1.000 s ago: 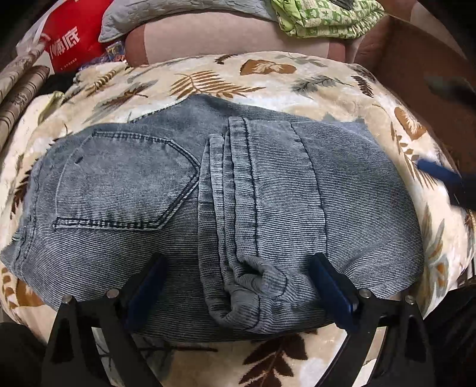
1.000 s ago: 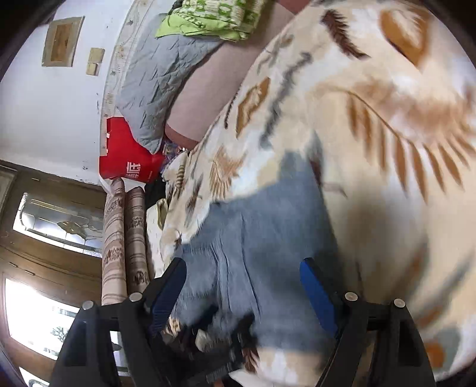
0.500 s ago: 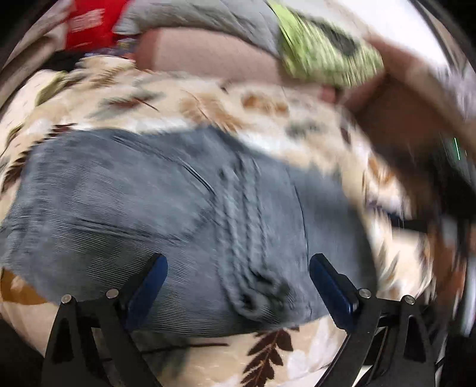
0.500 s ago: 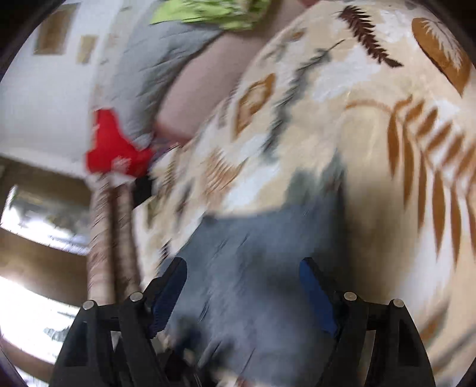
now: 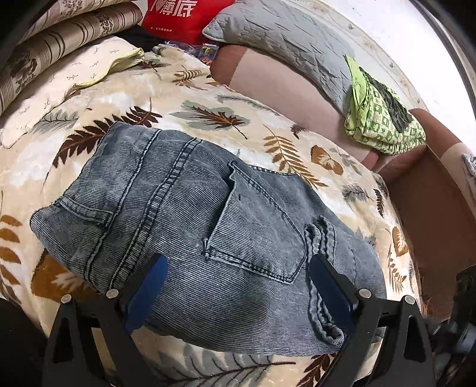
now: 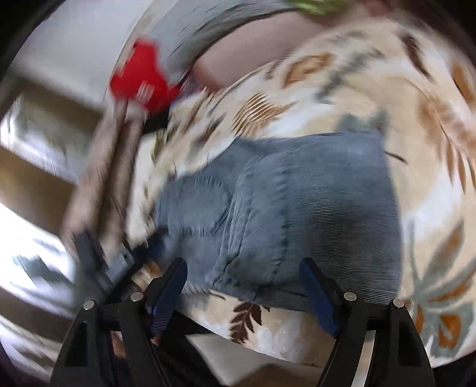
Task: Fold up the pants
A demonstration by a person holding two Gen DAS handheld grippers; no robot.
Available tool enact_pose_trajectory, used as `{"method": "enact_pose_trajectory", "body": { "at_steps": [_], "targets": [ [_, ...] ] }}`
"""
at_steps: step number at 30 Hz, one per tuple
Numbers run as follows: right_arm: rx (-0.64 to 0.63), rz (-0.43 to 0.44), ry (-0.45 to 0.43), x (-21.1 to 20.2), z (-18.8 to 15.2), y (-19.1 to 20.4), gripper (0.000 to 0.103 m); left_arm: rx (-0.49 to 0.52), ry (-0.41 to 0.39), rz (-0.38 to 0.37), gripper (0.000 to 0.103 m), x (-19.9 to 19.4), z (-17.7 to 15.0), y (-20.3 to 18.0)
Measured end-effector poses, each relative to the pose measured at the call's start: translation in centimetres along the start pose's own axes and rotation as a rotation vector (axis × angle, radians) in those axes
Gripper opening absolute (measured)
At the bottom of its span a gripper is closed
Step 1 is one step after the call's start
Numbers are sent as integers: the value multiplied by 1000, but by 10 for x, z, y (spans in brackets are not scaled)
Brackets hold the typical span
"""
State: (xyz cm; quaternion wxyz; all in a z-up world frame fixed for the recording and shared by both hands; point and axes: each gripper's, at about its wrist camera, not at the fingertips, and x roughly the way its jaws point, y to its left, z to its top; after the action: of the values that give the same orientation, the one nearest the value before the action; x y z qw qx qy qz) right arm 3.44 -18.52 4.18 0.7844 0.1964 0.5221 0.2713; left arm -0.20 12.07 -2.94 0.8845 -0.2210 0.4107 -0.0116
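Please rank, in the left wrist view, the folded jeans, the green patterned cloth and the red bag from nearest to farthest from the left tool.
1. Folded jeans: just ahead of the left tool.
2. Green patterned cloth: farther, upper right.
3. Red bag: farthest, top edge.

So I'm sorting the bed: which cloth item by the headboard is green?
The crumpled green patterned cloth, on the pink bolster's right end. The quilted pillow is grey, the bag red.

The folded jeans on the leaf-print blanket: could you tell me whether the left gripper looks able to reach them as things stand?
Probably yes. The left gripper is open and hangs right over the near edge of the jeans, with nothing lying between its fingers and the denim.
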Motion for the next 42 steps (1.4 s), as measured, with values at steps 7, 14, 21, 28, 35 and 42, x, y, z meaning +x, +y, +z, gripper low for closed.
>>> {"method": "enact_pose_trajectory", "body": {
  "at_steps": [7, 14, 21, 28, 35, 42],
  "targets": [
    [-222, -100, 74, 45, -19, 37, 48, -19, -9, -13, 96, -2, 3, 10],
    [-265, -121, 105, 70, -19, 38, 33, -30, -6, -17, 96, 1, 5, 12],
    [-188, -20, 50, 38, -16, 25, 39, -32, -2, -14, 96, 0, 4, 13],
    [-294, -91, 51, 34, -21, 36, 40, -26, -2, -9, 96, 2, 4, 11],
    [-381, -187, 91, 70, -25, 41, 30, -29, 3, -16, 96, 2, 4, 12],
    [-295, -94, 75, 56, -18, 32, 13, -33, 8, -16, 96, 4, 4, 12]
  ]
}}
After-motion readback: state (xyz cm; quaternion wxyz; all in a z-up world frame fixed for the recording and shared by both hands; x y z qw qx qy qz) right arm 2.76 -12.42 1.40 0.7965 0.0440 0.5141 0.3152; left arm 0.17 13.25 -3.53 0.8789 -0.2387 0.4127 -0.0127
